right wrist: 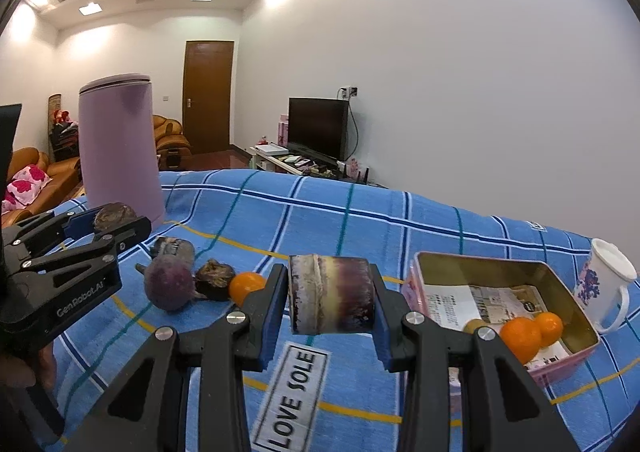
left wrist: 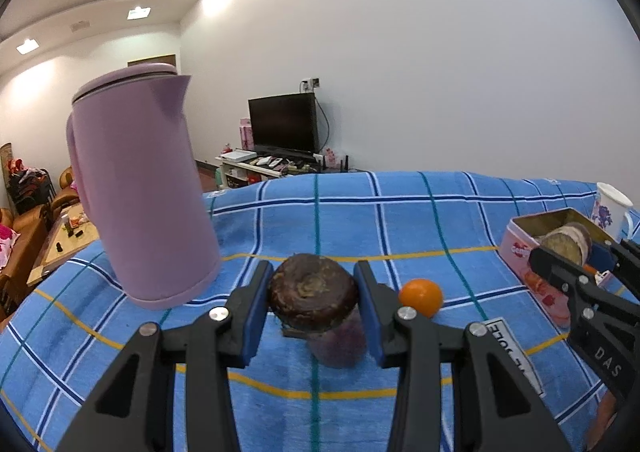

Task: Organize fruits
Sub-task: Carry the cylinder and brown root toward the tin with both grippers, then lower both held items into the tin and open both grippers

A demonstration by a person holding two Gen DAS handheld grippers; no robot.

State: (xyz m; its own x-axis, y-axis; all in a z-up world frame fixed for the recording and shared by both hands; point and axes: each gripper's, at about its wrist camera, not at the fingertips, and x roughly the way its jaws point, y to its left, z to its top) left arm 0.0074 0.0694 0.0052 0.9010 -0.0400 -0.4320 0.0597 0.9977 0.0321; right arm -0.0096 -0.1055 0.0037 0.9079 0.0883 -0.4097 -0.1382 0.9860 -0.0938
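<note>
My left gripper (left wrist: 314, 294) is shut on a dark brown sugarcane piece (left wrist: 313, 294), held above a purple fruit (left wrist: 340, 344) on the blue cloth. It also shows in the right wrist view (right wrist: 108, 224). My right gripper (right wrist: 330, 296) is shut on a purple-and-cream sugarcane piece (right wrist: 331, 294), held above the cloth left of the pink tin (right wrist: 436, 264). The tin holds two oranges (right wrist: 520, 334). On the cloth lie a purple fruit (right wrist: 170, 286), a dark fruit (right wrist: 214, 278) and an orange (right wrist: 246, 286), the orange also in the left wrist view (left wrist: 421, 297).
A tall lilac kettle (left wrist: 140, 192) stands on the cloth at the left. A white flowered mug (right wrist: 604, 284) stands beyond the tin at the right. The blue checked cloth (right wrist: 320, 212) covers the table. A TV and sofas stand behind.
</note>
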